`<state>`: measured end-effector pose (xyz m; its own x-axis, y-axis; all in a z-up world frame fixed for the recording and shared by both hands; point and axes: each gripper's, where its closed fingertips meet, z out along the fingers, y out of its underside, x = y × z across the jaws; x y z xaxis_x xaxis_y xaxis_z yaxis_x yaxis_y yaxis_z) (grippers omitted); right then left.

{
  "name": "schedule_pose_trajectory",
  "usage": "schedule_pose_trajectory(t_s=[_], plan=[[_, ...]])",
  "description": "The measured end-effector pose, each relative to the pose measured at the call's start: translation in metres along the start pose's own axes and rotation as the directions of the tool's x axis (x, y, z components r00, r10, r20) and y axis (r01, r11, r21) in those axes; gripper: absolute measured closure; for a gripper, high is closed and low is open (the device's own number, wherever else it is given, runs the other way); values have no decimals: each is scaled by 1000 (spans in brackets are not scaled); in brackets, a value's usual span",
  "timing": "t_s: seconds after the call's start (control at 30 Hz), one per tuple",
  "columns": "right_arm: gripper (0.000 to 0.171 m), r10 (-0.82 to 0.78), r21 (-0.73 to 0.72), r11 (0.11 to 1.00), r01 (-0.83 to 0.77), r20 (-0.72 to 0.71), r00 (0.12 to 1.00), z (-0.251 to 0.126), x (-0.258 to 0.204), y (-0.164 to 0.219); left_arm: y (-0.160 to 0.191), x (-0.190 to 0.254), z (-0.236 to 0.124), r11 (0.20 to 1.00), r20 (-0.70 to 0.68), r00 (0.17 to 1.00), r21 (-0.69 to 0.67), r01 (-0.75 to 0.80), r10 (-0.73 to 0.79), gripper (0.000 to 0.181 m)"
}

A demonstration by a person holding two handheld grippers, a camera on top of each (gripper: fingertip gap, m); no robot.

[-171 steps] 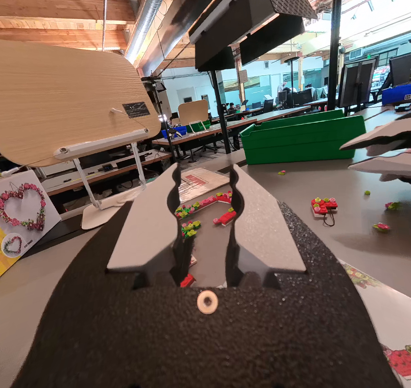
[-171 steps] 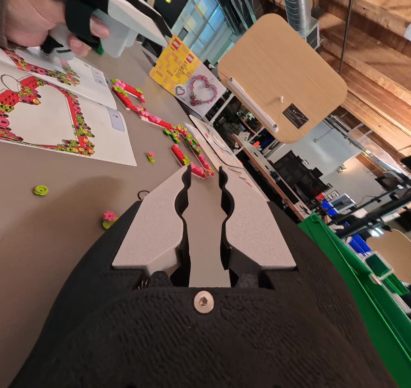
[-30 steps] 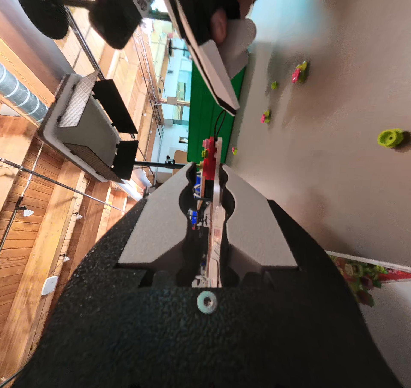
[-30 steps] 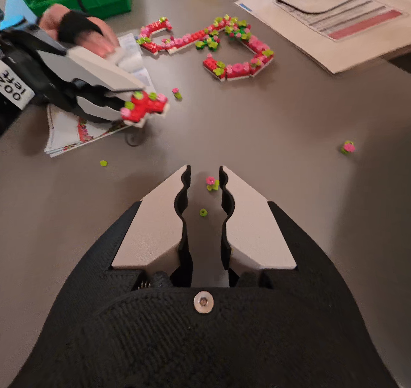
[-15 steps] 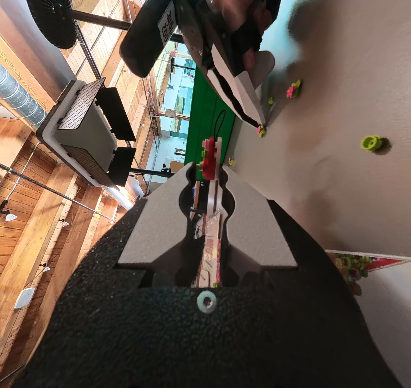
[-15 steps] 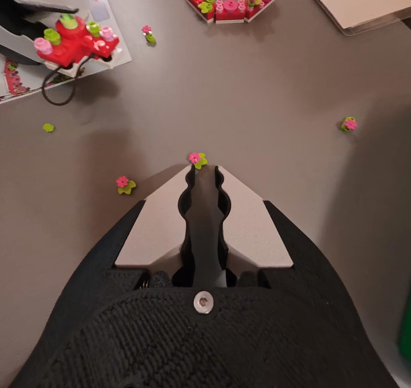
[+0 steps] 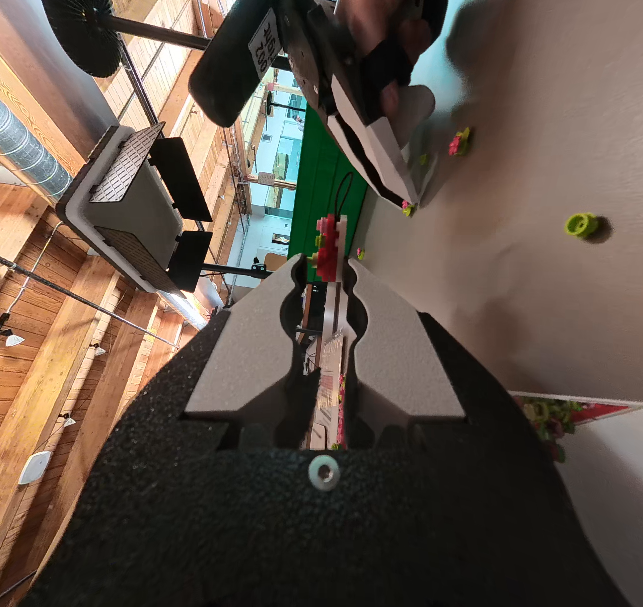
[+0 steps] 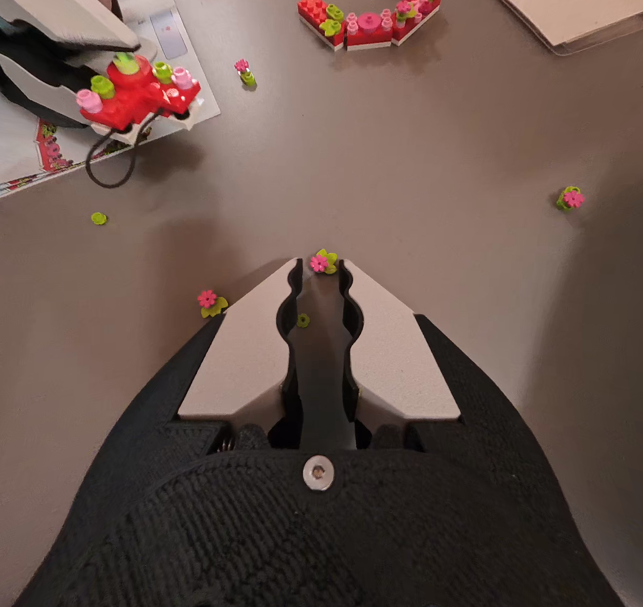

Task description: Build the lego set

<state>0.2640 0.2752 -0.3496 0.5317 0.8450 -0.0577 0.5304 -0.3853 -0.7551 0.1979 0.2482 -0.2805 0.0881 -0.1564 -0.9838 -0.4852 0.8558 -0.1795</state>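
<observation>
Taking the pink flower on its lime leaf, which lies on the grey worktop, as the landmark and going left to right: far to its upper left, the left hand-held gripper is clamped on a red lego section with a white base, studded with lime and pale pink pieces and lifted over the instruction booklet, likely so its studs face up to receive a part. A black cord loop hangs beneath it. Just left and below the landmark lies a second flower-and-leaf. The right hand-held gripper has its jaws apart, tips flanking the landmark flower, apparently lined up to pinch it. Above, the larger red lego wreath piece waits. Well to the right sits another flower.
</observation>
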Motion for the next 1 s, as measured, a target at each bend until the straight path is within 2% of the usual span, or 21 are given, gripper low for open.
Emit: schedule_pose_trajectory(t_s=[0.23, 0.33, 0.43, 0.53, 0.73, 1.0], plan=[[159, -2, 21, 1000, 1, 13, 1000, 2, -3, -3, -4, -1, -1, 1000, 12, 1000, 14, -13, 13, 164], [159, -16, 125, 992, 8, 59, 998, -8, -14, -24, -9, -3, 0, 1000, 24, 1000, 25, -17, 16, 164], [159, -45, 272, 962, -4, 171, 984, -28, -39, -56, -13, -6, 0, 999, 40, 999, 31, -17, 16, 164], [159, -98, 343, 939, -3, 276, 956, -44, -66, -74, -15, -8, 1, 999, 54, 998, 28, -22, 21, 163], [159, -158, 320, 946, 53, 311, 937, -44, -90, -79, -22, -5, 0, 997, 55, 996, 43, -68, 65, 164], [159, -174, 249, 963, 100, 294, 940, -36, -93, -70, -26, -4, -1, 994, 56, 994, 59, -92, 89, 164]])
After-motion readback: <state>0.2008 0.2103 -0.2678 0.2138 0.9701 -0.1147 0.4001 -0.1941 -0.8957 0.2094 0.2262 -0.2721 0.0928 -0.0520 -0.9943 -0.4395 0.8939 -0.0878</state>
